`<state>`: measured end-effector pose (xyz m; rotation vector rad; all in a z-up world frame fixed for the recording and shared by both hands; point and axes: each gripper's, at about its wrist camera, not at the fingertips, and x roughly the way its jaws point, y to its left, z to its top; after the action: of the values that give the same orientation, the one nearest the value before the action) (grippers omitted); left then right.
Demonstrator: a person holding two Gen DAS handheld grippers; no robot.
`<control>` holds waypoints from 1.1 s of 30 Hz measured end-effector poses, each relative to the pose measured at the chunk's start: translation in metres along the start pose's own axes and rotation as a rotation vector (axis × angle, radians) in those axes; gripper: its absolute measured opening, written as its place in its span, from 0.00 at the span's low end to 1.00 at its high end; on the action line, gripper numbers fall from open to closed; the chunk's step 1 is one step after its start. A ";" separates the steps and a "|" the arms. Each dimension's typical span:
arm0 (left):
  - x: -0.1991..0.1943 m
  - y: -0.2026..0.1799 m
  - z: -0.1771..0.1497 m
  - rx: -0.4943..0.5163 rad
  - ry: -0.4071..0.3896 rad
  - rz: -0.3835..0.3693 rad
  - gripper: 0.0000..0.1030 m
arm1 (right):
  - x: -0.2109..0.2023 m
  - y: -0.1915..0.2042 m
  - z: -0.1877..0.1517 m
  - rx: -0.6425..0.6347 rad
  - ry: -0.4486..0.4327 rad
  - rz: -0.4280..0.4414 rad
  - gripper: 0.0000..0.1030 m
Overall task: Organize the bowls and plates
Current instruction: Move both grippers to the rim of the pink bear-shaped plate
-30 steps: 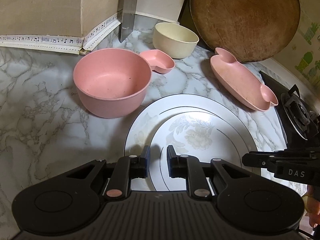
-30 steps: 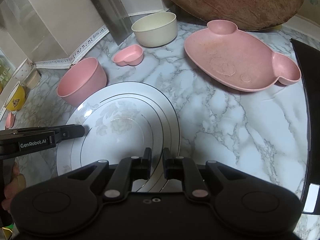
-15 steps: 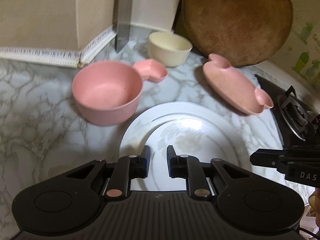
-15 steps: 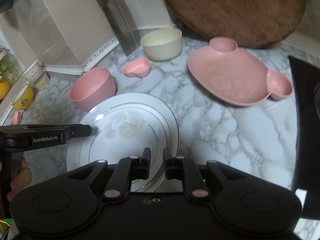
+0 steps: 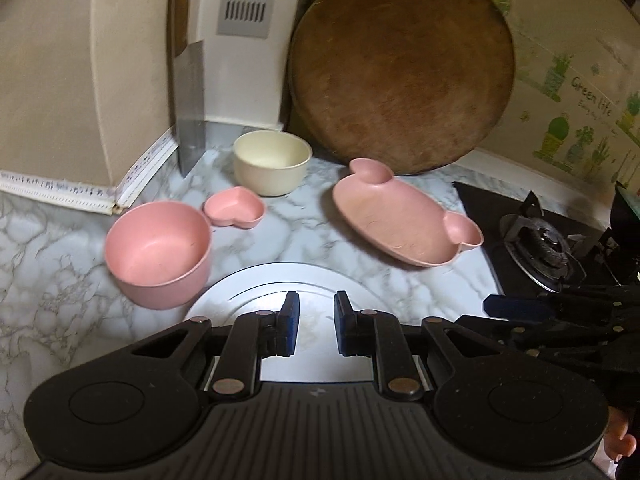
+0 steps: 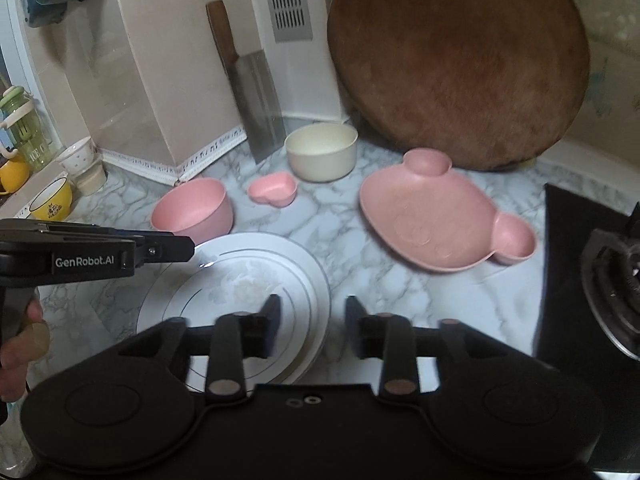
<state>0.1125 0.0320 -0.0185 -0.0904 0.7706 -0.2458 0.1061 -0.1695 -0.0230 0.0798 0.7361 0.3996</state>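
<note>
Two white flowered plates (image 6: 240, 284) lie stacked on the marble counter (image 6: 400, 312), a smaller one on a larger. Both grippers hover above their near edge. My left gripper (image 5: 316, 320) is shut with nothing in it, over the plates (image 5: 248, 286). My right gripper (image 6: 313, 320) is above the stack's right rim; its jaws are opening and nothing is between them. Behind the plates stand a pink bowl (image 5: 160, 252), a small pink heart dish (image 5: 234, 208), a cream bowl (image 5: 272, 160) and a pink bear-shaped divided plate (image 6: 436, 224).
A round wooden board (image 5: 400, 64) and a cleaver (image 5: 190, 92) lean on the back wall. A black gas stove (image 6: 608, 272) borders the counter on the right. Cups and a yellow bowl (image 6: 52, 200) sit on a ledge at far left.
Both grippers have risen and drawn back from the white plates, so more of the wall shows. The right jaws have spread apart. The left jaws stay as they were.
</note>
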 end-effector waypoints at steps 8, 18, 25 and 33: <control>-0.002 -0.024 0.001 0.005 -0.022 0.016 0.57 | -0.021 -0.013 -0.008 -0.032 -0.029 0.000 0.81; 0.028 -0.035 0.032 0.115 -0.045 -0.031 0.77 | -0.019 -0.029 -0.003 0.029 -0.092 -0.134 1.00; 0.066 -0.034 0.070 0.213 -0.033 -0.102 0.77 | -0.001 -0.047 0.007 0.158 -0.085 -0.225 1.00; 0.125 -0.029 0.115 0.325 0.023 -0.174 0.77 | 0.027 -0.065 0.021 0.284 -0.069 -0.329 1.00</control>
<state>0.2735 -0.0288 -0.0163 0.1538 0.7370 -0.5347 0.1596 -0.2179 -0.0383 0.2344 0.7191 -0.0234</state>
